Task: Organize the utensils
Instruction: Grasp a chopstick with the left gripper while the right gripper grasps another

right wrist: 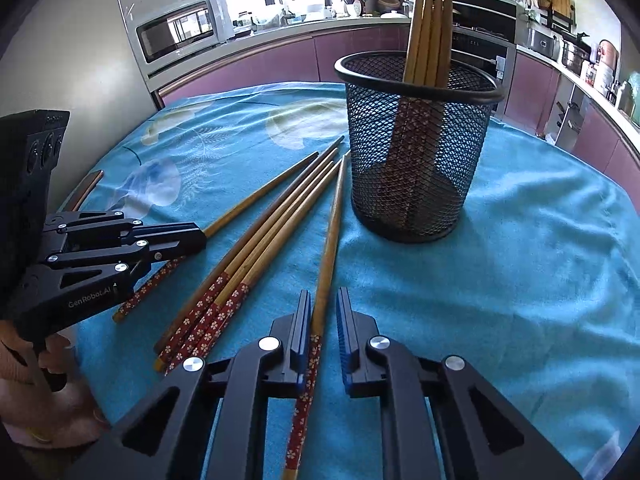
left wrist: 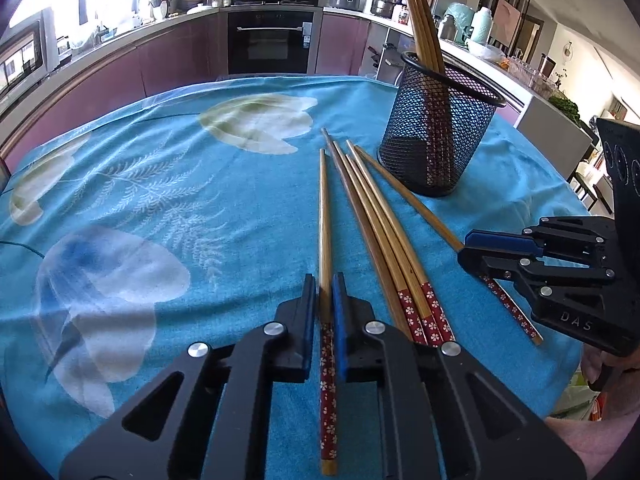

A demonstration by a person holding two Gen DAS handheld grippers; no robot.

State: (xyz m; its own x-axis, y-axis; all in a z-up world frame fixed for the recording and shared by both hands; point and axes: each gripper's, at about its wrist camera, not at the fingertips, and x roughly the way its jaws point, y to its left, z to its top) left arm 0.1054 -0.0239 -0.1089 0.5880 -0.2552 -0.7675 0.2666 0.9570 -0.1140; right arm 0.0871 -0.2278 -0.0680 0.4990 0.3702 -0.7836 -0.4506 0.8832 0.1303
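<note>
A lone wooden chopstick (left wrist: 325, 208) with a red flowered handle lies on the blue cloth, and my left gripper (left wrist: 325, 280) is shut on it just above the handle. My right gripper (right wrist: 323, 296) is shut on another chopstick (right wrist: 332, 232), which lies beside the black mesh cup (right wrist: 412, 152). Between these two, three more chopsticks (left wrist: 376, 220) lie bunched together. Several chopsticks (right wrist: 432, 20) stand in the cup, tips up. In the left wrist view the right gripper (left wrist: 466, 248) shows at the right edge. The left gripper (right wrist: 202, 236) shows at the left of the right wrist view.
The blue flowered tablecloth (left wrist: 160, 168) covers the round table, and the mesh cup (left wrist: 436, 140) stands at its far right. Purple kitchen cabinets, an oven (left wrist: 272, 40) and a microwave (right wrist: 176, 28) ring the room behind. A person's hand (right wrist: 24, 360) holds the left gripper.
</note>
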